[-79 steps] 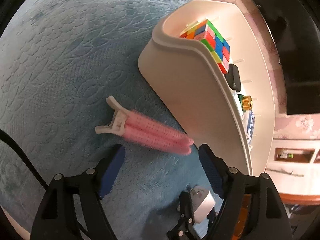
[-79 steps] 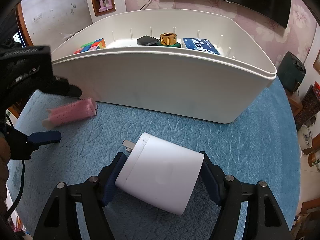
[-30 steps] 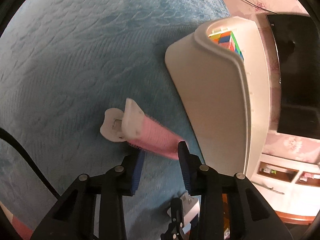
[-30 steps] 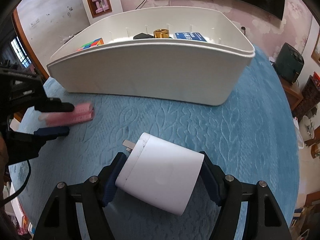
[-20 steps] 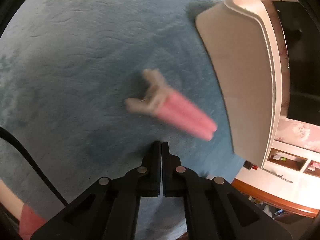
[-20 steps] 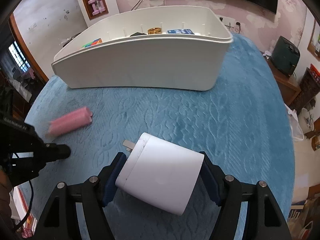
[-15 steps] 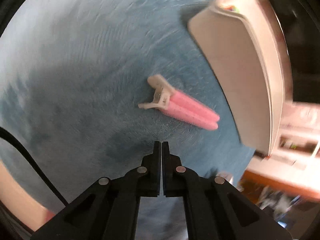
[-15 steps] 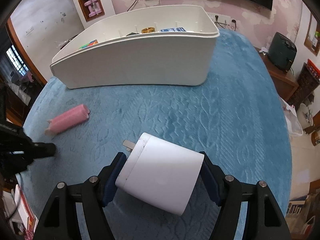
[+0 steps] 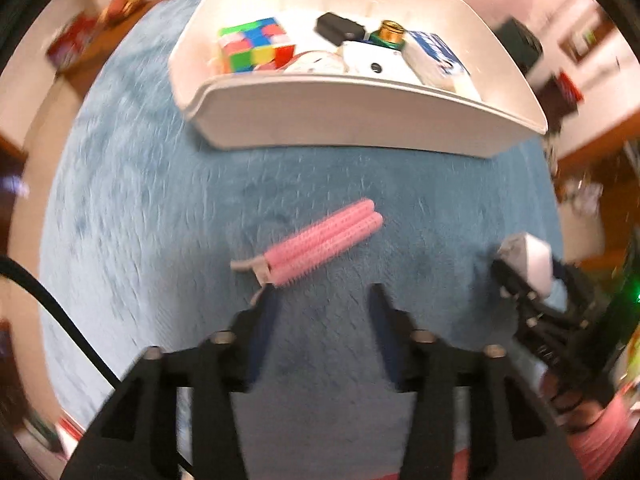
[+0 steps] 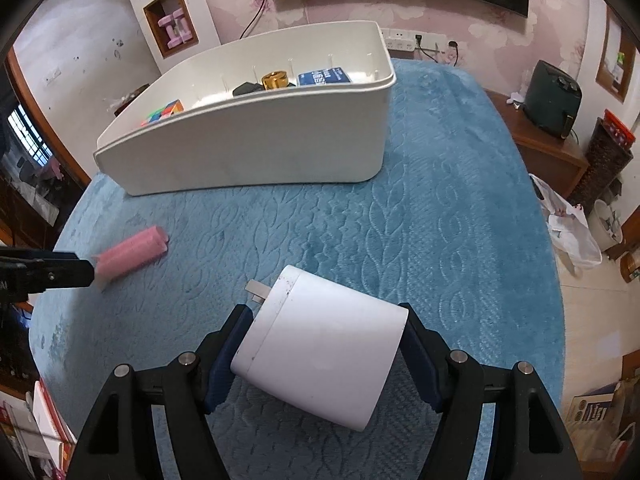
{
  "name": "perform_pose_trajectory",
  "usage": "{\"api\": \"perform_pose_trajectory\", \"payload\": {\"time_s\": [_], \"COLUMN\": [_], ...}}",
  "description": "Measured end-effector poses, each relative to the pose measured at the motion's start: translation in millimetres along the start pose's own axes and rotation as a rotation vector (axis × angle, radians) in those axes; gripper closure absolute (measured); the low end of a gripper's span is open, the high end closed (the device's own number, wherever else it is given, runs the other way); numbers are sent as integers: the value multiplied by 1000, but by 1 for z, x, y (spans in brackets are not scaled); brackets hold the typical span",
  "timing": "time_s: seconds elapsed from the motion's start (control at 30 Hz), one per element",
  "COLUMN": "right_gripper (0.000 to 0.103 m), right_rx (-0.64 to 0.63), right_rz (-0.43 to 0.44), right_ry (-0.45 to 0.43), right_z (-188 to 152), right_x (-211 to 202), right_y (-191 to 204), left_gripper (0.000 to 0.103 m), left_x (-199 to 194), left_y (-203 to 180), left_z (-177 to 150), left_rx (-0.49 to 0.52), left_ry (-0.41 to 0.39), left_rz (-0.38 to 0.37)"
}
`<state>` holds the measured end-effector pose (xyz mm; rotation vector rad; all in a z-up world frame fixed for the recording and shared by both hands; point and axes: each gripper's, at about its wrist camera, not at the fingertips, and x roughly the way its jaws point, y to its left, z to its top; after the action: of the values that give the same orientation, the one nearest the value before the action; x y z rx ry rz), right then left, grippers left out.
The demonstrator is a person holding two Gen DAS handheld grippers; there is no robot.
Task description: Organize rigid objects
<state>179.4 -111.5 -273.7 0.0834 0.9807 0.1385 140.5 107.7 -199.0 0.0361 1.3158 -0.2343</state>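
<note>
Left gripper (image 9: 322, 300): fingers (image 9: 266, 312) opening, nothing between them. Pink hair clip (image 9: 316, 240) flat on the blue tabletop (image 9: 160, 220), just ahead of the fingertips, white handle end nearest the left finger, pink end angled toward the white bin (image 9: 360, 120). Clip outside the bin, near its front wall.

Right gripper (image 10: 324, 344): fingers pinching the white charger (image 10: 324, 352) by its two sides, prongs forward, above the tabletop.

Bin contents: colour cube (image 9: 254, 46), black item, gold-capped item, blue box.
</note>
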Motion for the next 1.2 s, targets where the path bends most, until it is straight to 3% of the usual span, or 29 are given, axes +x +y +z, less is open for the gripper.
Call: {"api": "perform_pose_trajectory", "payload": {"time_s": [0.07, 0.17, 0.43, 0.57, 0.77, 0.93, 1.03, 1.2], "right_gripper": [30, 30, 30, 30, 30, 30, 30, 30], "right_rx": [1, -4, 13, 29, 29, 27, 16, 15], "right_rz": [-3, -10, -38, -57, -97, -112, -116, -91], "right_ry": [-7, -20, -46, -62, -87, -95, -96, -99], "right_z": [2, 5, 15, 22, 30, 33, 35, 37], "right_x": [-3, -7, -19, -25, -29, -32, -35, -42], "right_y": [-1, -2, -4, -6, -4, -2, 0, 4], "left_gripper": [47, 28, 28, 28, 28, 28, 35, 65], "left_x": [1, 10, 35, 54, 74, 87, 87, 77], "left_y": [-8, -20, -27, -33, -39, -37, -39, -40], "left_z": [19, 45, 65, 79, 89, 92, 98, 93], "left_rx": [89, 177, 387, 432, 512, 503, 500, 504], "left_ry": [2, 20, 73, 109, 149, 196, 190, 173], "left_rz": [33, 66, 85, 57, 75, 60, 53, 59]}}
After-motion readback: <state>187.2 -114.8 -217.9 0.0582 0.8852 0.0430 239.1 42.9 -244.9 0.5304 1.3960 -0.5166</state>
